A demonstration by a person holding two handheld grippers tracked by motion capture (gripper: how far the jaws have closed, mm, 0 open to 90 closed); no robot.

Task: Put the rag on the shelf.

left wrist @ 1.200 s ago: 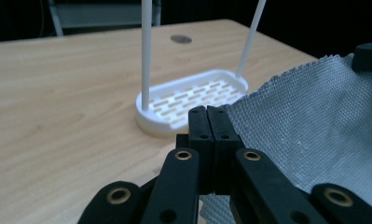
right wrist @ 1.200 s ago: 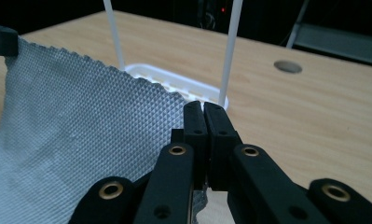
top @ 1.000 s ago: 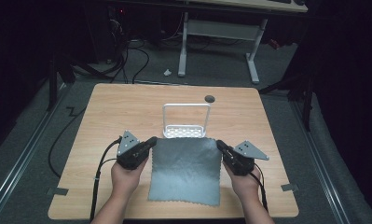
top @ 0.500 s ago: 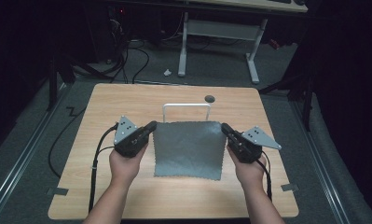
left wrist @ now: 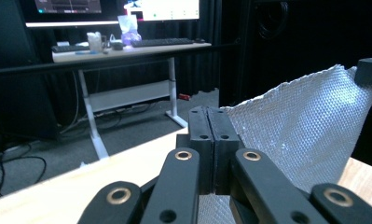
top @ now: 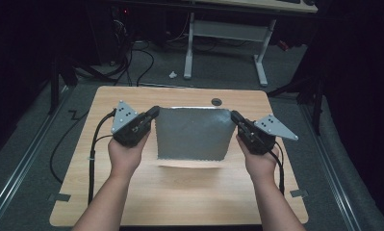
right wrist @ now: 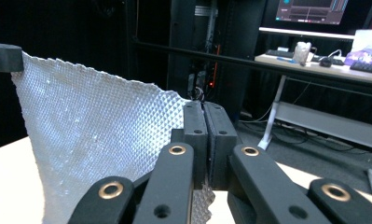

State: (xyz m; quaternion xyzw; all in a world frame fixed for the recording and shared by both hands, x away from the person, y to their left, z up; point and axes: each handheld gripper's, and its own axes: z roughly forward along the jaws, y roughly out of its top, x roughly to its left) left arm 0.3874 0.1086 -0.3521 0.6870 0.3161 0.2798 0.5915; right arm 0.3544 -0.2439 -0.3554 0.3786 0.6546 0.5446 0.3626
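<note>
A grey, diamond-textured cloth hangs spread between my two grippers above the wooden table. My left gripper is shut on the cloth's upper left corner, and my right gripper is shut on the upper right corner. The cloth's lower edge hangs just over the tabletop. In the left gripper view the jaws pinch the cloth, which stretches to the other gripper's tip. From the right gripper, the cloth runs left to the far gripper.
A round black grommet sits near the table's far edge. Beyond the table stands a white desk frame, and cables lie on the floor at the back left. Cables trail from both grippers toward the person.
Both hands have risen together, lifting the cloth from lying flat on the table to hanging upright. It now covers the white rack that stood behind it.
</note>
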